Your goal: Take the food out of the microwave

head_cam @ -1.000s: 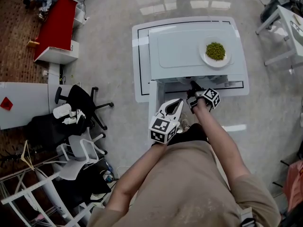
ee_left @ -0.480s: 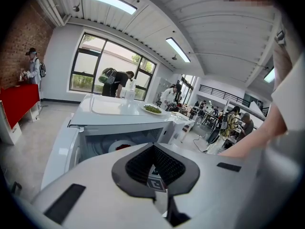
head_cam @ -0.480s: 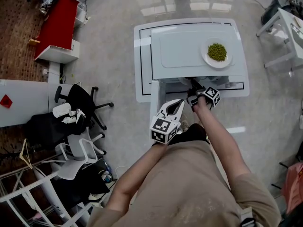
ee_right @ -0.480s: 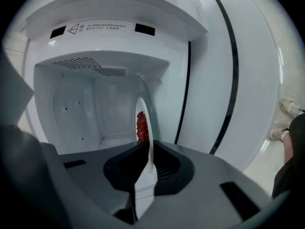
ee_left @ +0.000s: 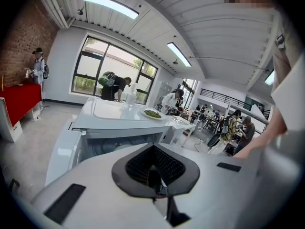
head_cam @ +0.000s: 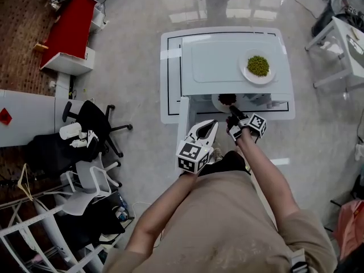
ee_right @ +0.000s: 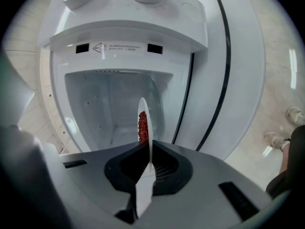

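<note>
Red food [ee_right: 142, 126] on a white plate [ee_right: 143, 109], edge-on at the centre of my right gripper view. The right gripper [ee_right: 145, 168] pinches the plate's rim between its jaws, right at the mouth of the microwave [ee_right: 128, 27]. In the head view, a second plate of green peas [head_cam: 258, 65] sits on the microwave's top, upper right. The open door [head_cam: 183, 118] stands left of the held plate. My left gripper [head_cam: 209, 128] hangs lower left of it, jaws pressed together on nothing.

a big open-plan office or lab hall: polished floor [head_cam: 131, 73], brick wall [ee_left: 19, 37], tall windows [ee_left: 112, 75], ceiling strip lights [ee_left: 112, 6], office chairs [head_cam: 94, 121], people at tables [ee_left: 236, 128] far back, a microwave [head_cam: 236, 61] set out mid-floor.
</note>
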